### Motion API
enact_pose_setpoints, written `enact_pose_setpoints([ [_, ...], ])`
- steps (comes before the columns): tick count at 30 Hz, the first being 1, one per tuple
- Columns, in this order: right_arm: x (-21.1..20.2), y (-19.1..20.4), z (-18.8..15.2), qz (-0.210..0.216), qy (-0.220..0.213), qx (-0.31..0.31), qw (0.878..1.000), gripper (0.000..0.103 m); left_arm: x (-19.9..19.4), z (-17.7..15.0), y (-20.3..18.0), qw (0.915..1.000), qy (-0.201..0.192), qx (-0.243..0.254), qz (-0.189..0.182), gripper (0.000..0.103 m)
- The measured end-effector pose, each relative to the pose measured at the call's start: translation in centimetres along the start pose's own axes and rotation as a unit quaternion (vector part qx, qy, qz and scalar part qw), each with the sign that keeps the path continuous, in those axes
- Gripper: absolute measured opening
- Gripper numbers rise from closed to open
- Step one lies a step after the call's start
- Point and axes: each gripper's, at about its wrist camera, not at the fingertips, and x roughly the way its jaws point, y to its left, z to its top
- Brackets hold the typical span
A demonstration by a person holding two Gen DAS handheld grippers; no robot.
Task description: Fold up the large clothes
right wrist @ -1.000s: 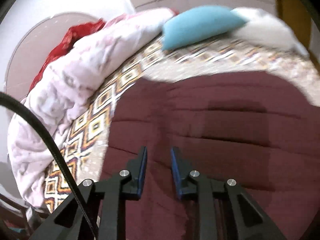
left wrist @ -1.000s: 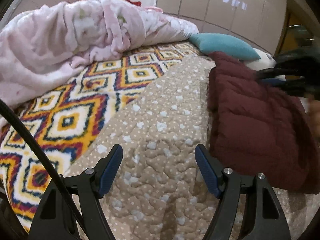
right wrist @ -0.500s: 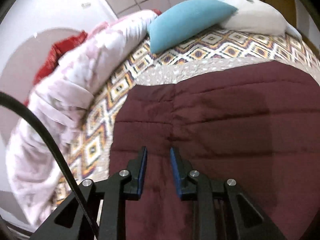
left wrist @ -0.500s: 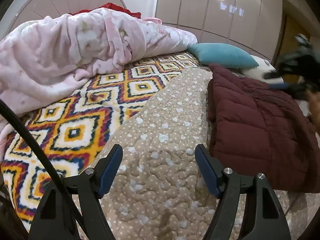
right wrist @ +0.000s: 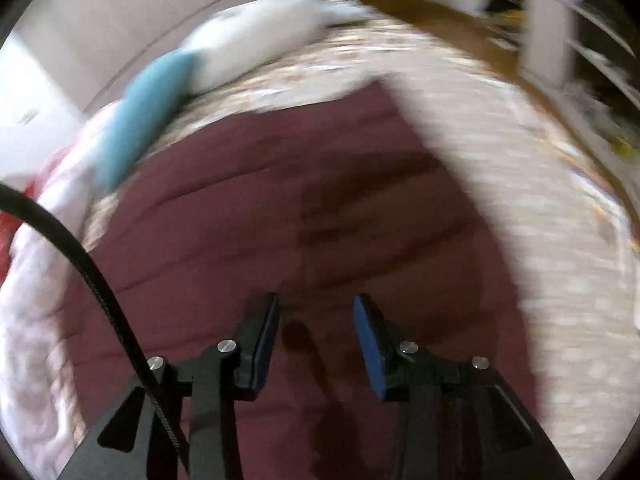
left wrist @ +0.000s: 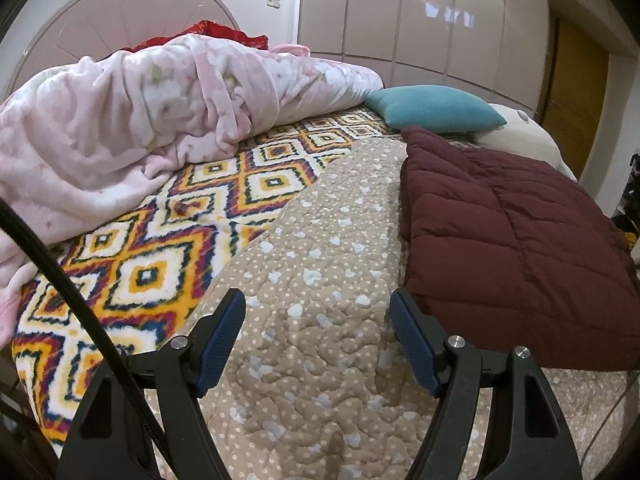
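The folded maroon quilted puffer jacket (left wrist: 516, 236) is lying on the beige heart-and-dot quilted bedspread (left wrist: 320, 280), just ahead and to the right of the left gripper (left wrist: 316, 336) and directly beneath the right gripper (right wrist: 316, 332). Beyond it a teal rectangular cushion (left wrist: 434, 108) and a white pillow (left wrist: 520, 136) are resting, while a crumpled pale pink fleece blanket (left wrist: 140, 120) is piled on a multicoloured diamond-patterned blanket (left wrist: 160, 248) far left of the left gripper. The left gripper is hovering wide apart with only bedspread between its pads, and the right gripper's jaws are opening, gripping nothing above the jacket, in a blurred view.
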Motion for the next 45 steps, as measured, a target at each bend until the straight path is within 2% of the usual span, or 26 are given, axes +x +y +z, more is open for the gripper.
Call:
enact_pose_setpoints([
  [1,-0.9,-2.4,0.0,-0.038,-0.013,0.025,0.999,0.041,-0.1,0.0,-0.1,1.0000,-0.001,0.001,0.001,0.074],
  [2,-1.9,-4.1,-0.1,-0.058,-0.029,0.032,0.997,0.042,-0.2,0.0,-0.2,1.0000,-0.002,0.003,0.002,0.074],
  [5,-5.3,-7.0,-1.1,-0.064,-0.052,0.022,0.996,0.042,-0.6,-0.1,-0.9,0.9998,-0.008,0.013,0.009,0.074],
  [8,-9.4,-7.7,-3.6,-0.052,-0.072,-0.024,0.996,0.042,-1.1,-0.4,-1.7,0.9993,-0.016,0.028,0.019,0.074],
  [12,-14.7,-8.4,-7.8,-0.013,-0.085,-0.067,0.994,0.049,-3.2,-1.0,-3.0,0.9982,-0.031,0.048,0.019,0.074],
  [15,-19.1,-9.0,-12.2,0.012,-0.099,-0.106,0.989,0.053,-5.5,-1.6,-3.9,0.9969,-0.046,0.060,0.021,0.074],
  [19,-23.4,-9.6,-17.6,0.001,-0.141,-0.160,0.977,0.059,-9.1,-2.5,-4.7,0.9968,-0.049,0.061,0.018,0.076],
  [20,-24.0,-9.8,-18.9,0.002,-0.152,-0.165,0.974,0.061,-10.1,-2.6,-4.8,0.9965,-0.055,0.059,0.020,0.079],
  [24,-24.9,-9.7,-23.1,0.015,-0.184,-0.179,0.966,0.062,-16.2,-2.9,-6.0,0.9918,-0.107,0.067,0.021,0.086],
  [28,-25.4,-8.5,-26.6,0.012,-0.228,-0.203,0.952,0.063,-21.7,-3.5,-7.4,0.9838,-0.159,0.082,0.015,0.092],
  [30,-25.6,-8.2,-27.8,0.018,-0.244,-0.207,0.947,0.065,-24.1,-4.1,-8.2,0.9785,-0.183,0.094,0.007,0.098],
  [32,-25.4,-8.1,-28.8,0.031,-0.248,-0.204,0.947,0.067,-26.3,-4.9,-9.0,0.9742,-0.196,0.111,-0.018,0.099],
  [36,-24.6,-8.6,-30.2,0.071,-0.215,-0.178,0.958,0.068,-29.1,-6.7,-10.1,0.9710,-0.185,0.134,-0.071,0.099],
  [41,-24.0,-9.6,-32.0,0.049,-0.211,-0.166,0.962,0.068,-29.4,-8.4,-11.4,0.9722,-0.118,0.167,-0.115,0.099],
  [43,-24.0,-9.9,-32.6,0.037,-0.219,-0.169,0.960,0.068,-29.2,-9.0,-11.7,0.9746,-0.101,0.164,-0.115,0.099],
  [45,-24.2,-10.2,-33.0,0.029,-0.226,-0.174,0.958,0.069,-29.3,-9.4,-11.7,0.9769,-0.107,0.158,-0.096,0.099],
])
